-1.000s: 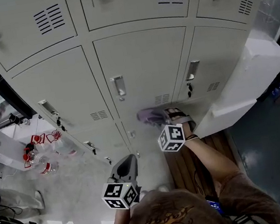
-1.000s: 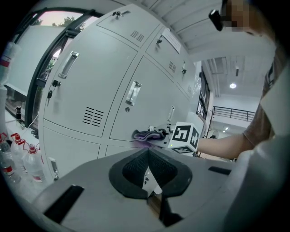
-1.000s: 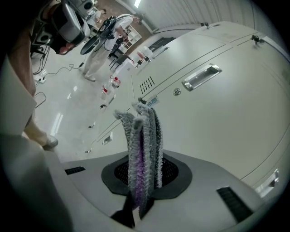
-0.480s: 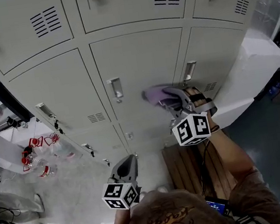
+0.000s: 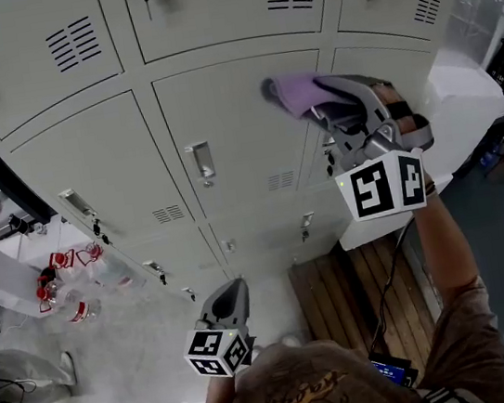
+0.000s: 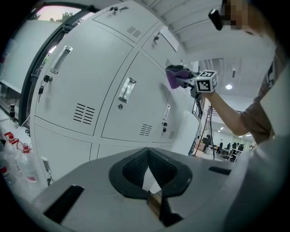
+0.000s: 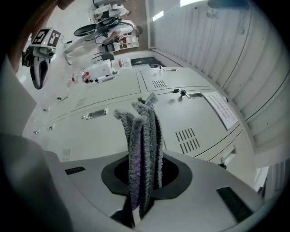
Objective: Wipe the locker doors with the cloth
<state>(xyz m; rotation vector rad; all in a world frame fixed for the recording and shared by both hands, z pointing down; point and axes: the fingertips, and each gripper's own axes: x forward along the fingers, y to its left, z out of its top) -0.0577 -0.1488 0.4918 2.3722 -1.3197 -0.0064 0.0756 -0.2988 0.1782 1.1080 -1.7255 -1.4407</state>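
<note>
The right gripper (image 5: 328,111) has its jaws squeezed on the purple cloth (image 5: 297,91), up by the top right of a middle locker door (image 5: 240,122). The left gripper (image 5: 229,301) hangs low, jaws together, holding nothing. I think most of the wiping is left to do.

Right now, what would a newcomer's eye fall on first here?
A purple cloth, clamped in the right gripper, is held high at the pale grey locker doors, upper centre. The left gripper hangs low, shut and empty; red-capped bottles sit on the floor at left.
</note>
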